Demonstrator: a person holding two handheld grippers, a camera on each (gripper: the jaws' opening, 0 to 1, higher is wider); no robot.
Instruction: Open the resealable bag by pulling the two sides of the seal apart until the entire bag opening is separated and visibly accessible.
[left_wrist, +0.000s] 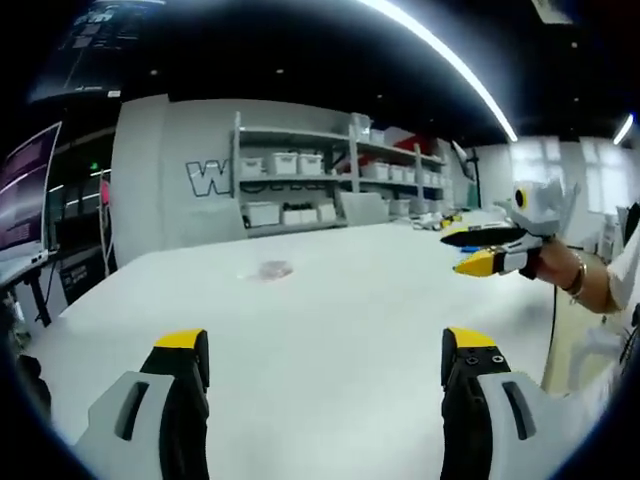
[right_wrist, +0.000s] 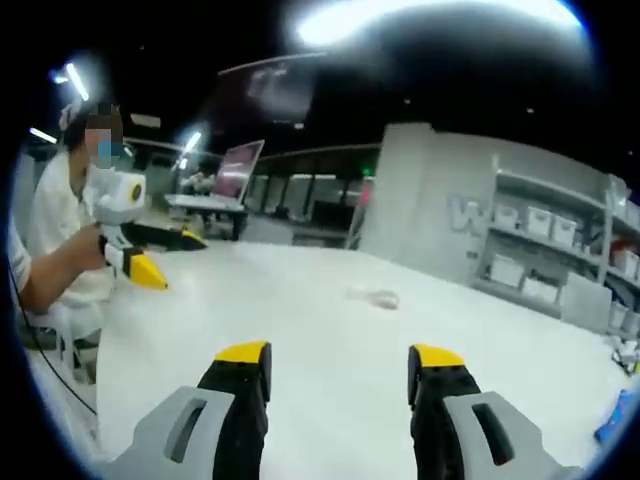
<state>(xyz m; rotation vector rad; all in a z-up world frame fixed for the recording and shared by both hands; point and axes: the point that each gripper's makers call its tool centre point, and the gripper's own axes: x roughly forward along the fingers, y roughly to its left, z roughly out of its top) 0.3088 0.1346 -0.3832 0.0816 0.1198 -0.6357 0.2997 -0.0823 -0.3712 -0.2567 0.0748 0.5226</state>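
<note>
Left gripper view is showing my left gripper hanging over the white table with its jaws spread wide and gripping nothing. The resealable bag is lying flat well ahead of the jaws, a bit left of the gap. My right gripper is gaping too, empty, with the bag sitting well beyond its jaws
</note>
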